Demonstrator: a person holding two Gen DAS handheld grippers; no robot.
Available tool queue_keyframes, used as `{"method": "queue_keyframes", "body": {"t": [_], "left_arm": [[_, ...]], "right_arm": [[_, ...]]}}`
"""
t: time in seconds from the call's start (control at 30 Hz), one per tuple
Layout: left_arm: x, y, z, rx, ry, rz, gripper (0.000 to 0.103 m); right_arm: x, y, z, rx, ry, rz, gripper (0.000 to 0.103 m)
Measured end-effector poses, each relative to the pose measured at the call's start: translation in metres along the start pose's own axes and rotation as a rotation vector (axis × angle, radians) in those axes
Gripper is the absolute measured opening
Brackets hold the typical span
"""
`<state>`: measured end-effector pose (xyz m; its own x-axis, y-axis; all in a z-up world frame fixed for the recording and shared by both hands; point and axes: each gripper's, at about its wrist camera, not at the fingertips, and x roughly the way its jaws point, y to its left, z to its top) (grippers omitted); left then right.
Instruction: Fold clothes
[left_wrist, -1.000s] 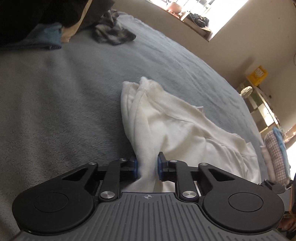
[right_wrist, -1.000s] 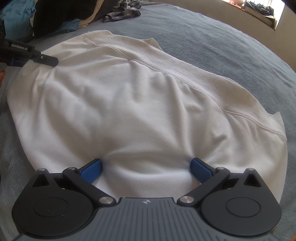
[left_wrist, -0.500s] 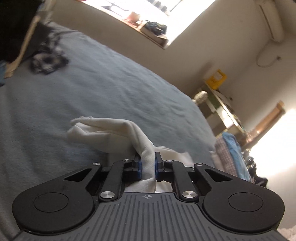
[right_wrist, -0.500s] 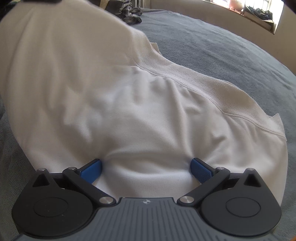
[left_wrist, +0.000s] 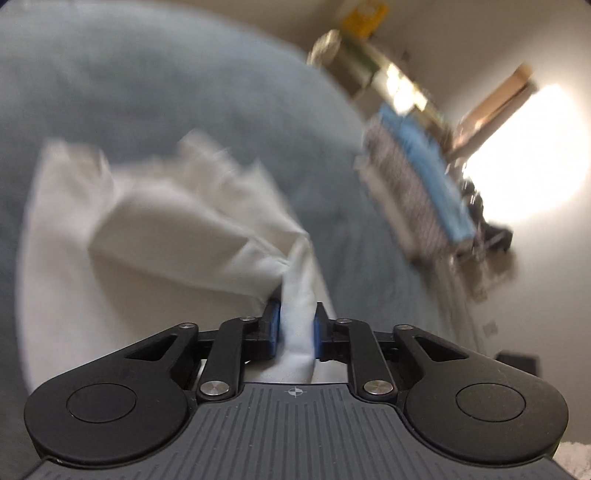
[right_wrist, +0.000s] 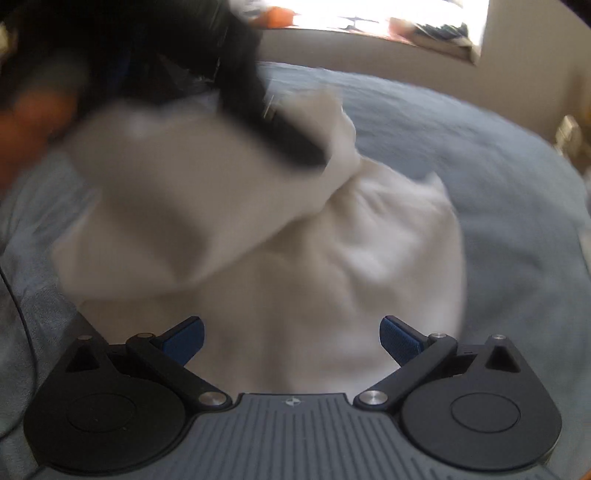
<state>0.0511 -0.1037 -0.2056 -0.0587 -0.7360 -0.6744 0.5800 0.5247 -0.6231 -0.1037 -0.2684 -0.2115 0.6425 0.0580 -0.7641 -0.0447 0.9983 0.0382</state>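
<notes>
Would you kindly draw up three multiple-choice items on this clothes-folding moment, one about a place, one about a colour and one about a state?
1. Where does the white garment lie?
A. on a blue-grey blanket
B. in a basket
C. on a wooden floor

2. What colour are the pads of the right gripper?
A. red
B. blue
C. yellow

3. How does the right gripper stand?
A. shut on the garment
B. shut on nothing
C. open, its jaws wide apart above the cloth

Answers:
1 A: the blue-grey blanket spreads around the garment on all sides.
2 B: both pads show blue at the fingertips in the right wrist view.
3 C: a broad gap lies between its pads, with nothing pinched. The left gripper, by contrast, has a bunch of the white cloth between its pads while its jaws are opening.
</notes>
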Motion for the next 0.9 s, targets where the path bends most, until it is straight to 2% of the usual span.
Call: {"method": "queue_keyframes", "body": {"t": [0.1,0.17,0.23,0.27,0.37,0.5,0.6,0.7,0.8,0.9], "left_arm": [[0.028,0.022,-0.007,-0.15,0.093,-0.058,0.032],[0.022,0.027,-0.005,-0.202,0.07,-0.104,0.043],[0.014,0.033,-0.002,-0.247,0.042,-0.146,0.048],[0.006,0.034,0.0,-0.256,0.017,-0.159,0.052],[-0.018,0.039,0.003,-0.264,-0.052,-0.178,0.054],[-0.052,0.04,-0.01,-0.187,-0.1,-0.145,0.054],[-0.074,0.039,-0.026,-0.092,-0.108,-0.103,0.054],[-0.087,0.033,-0.044,0.014,-0.085,-0.048,0.055],[-0.091,0.026,-0.061,0.111,-0.073,0.019,0.055],[-0.089,0.026,-0.073,0.154,-0.078,0.075,0.055]], "right_arm": [[-0.016,-0.035,-0.022,0.22,0.002,0.076,0.103],[-0.024,-0.056,-0.034,0.363,-0.017,0.147,0.103],[-0.03,-0.074,-0.043,0.491,-0.043,0.229,0.103],[-0.03,-0.082,-0.047,0.553,-0.055,0.269,0.103],[-0.029,-0.103,-0.056,0.727,-0.089,0.393,0.103],[-0.024,-0.125,-0.065,0.913,-0.12,0.512,0.101],[-0.024,-0.129,-0.063,0.976,-0.131,0.599,0.1],[-0.015,-0.128,-0.05,0.992,-0.073,0.642,0.1],[0.008,-0.132,-0.025,0.974,-0.023,0.604,0.097],[0.02,-0.13,0.003,0.89,-0.014,0.539,0.094]]}}
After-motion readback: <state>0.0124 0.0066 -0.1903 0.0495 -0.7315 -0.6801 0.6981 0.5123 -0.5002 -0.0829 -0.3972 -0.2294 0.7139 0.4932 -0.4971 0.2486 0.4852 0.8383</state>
